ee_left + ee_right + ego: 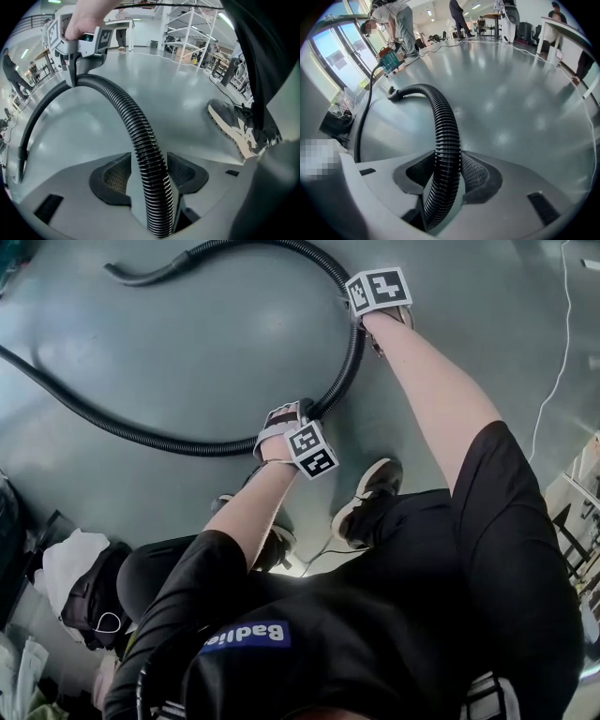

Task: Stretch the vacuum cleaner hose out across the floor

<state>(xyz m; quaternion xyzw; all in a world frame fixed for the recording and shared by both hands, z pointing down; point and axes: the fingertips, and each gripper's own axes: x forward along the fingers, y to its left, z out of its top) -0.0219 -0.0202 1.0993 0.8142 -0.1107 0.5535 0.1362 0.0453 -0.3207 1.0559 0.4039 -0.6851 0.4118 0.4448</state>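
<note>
Both my claws are closed on the vacuum hose (136, 126). The left claw (149, 176) holds it between its pads, and the right claw (445, 173) holds it a little further along, so a short raised arc goes from one to the other. The rest lies in a wide curve on the grey floor (234, 334), not yet straight, and the loose end (131, 277) is bent back beyond the right claw. If I pull the claws apart quickly, I think the ribbed hose may slide through the pads, or the loose end may swing. My shoe (370, 493) is near the curve, so I could step on it. The white cable (558, 362) lies apart at my right. The only container I see is a dark bag (94, 601) at my left side with something white on top. Its inside is hidden.
</note>
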